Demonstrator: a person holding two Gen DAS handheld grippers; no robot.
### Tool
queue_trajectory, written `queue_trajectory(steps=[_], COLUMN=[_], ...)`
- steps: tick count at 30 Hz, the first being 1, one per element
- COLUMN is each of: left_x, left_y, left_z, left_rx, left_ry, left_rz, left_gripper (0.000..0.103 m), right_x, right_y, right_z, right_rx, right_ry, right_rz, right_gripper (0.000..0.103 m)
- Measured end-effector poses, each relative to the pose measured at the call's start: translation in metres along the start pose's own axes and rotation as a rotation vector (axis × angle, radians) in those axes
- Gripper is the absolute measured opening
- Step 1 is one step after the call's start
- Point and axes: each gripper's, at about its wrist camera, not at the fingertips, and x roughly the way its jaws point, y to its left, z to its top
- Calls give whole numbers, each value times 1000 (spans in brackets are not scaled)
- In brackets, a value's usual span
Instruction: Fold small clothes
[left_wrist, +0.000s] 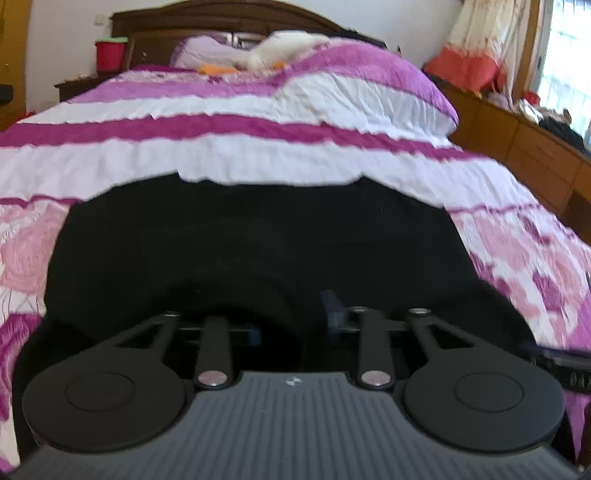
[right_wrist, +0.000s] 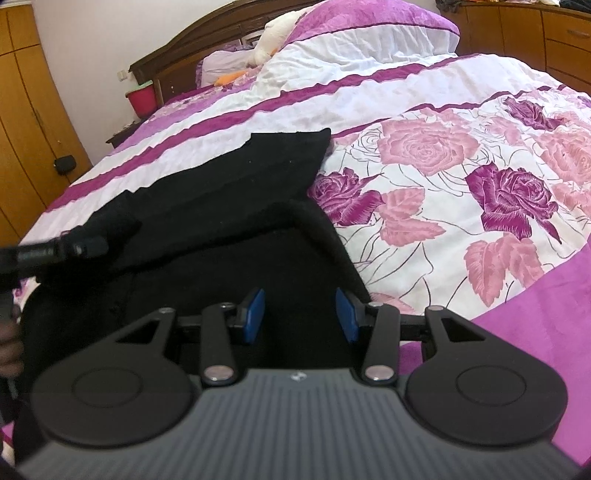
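Note:
A black garment (left_wrist: 258, 236) lies spread on the bed's floral cover (left_wrist: 524, 258). In the left wrist view my left gripper (left_wrist: 291, 325) is low over its near edge; a raised fold of black cloth (left_wrist: 251, 295) sits between the blue pads (left_wrist: 332, 310), which stand apart. In the right wrist view the garment (right_wrist: 229, 206) has a fold running across it. My right gripper (right_wrist: 299, 314) is open, blue pads (right_wrist: 255, 314) wide apart over the cloth's near right part, empty. The left gripper's tip (right_wrist: 81, 245) shows at the left, at the cloth's edge.
Pillows and a white plush toy (left_wrist: 284, 48) lie at the headboard. A red bucket (left_wrist: 110, 53) stands on the nightstand at left. Wooden drawers (left_wrist: 535, 155) run along the right, a wardrobe (right_wrist: 26, 129) at left. Floral cover (right_wrist: 461, 192) stretches right of the garment.

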Motion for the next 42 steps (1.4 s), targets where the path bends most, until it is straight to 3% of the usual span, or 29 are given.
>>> queue_trajectory(steps=[7,15,25,36,42], left_x=[-40,-91,-103,-96,-93], left_y=[2,55,110,132,137], left_z=[-17,-18,-28,-46,-52], left_rx=[63,-89,-184,-219,-209], left_ry=[8,-43,-49,-17,-17], left_rz=[29,179,383,420,404], left_gripper=[58,62,63,63,63], right_x=[-5,-6,14,45,74], right_y=[7,35,109,227,266], right_z=[4,13,33,44,33], right_rx=[-26,-110,-187,-330,-357], right_ry=[-3,-12,20,41,83], right_rz=[3,20,200,338,313], right_gripper=[46,46,46,49,49])
